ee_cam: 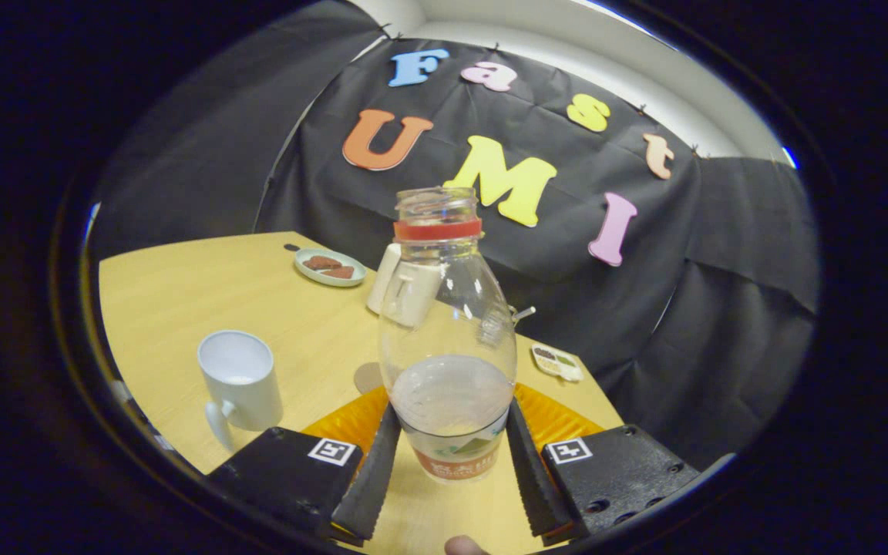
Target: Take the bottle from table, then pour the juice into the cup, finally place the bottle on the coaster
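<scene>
Bottle (448,339): clear plastic, uncapped, red neck ring, upright between the fingers of the gripper (448,470), which press its labelled lower body from both sides. Little or no juice visible inside; whether it rests on the worktop (182,293) or is lifted, cannot tell.

Cup (237,381): white mug, at 10 o'clock from the gripper, upright; contents not discernible.

Coaster (368,377): probably the round disc lying flat just left of the bottle's base; nothing on it.

Small plate (330,267): at 11 o'clock, far edge, holding brown pieces.

White container (398,289): behind the bottle.

Small tray (557,362): at 1 o'clock.

Progress, judged: bottle secured; pour possibly done, given the near-empty bottle; placing on coaster outstanding.
</scene>
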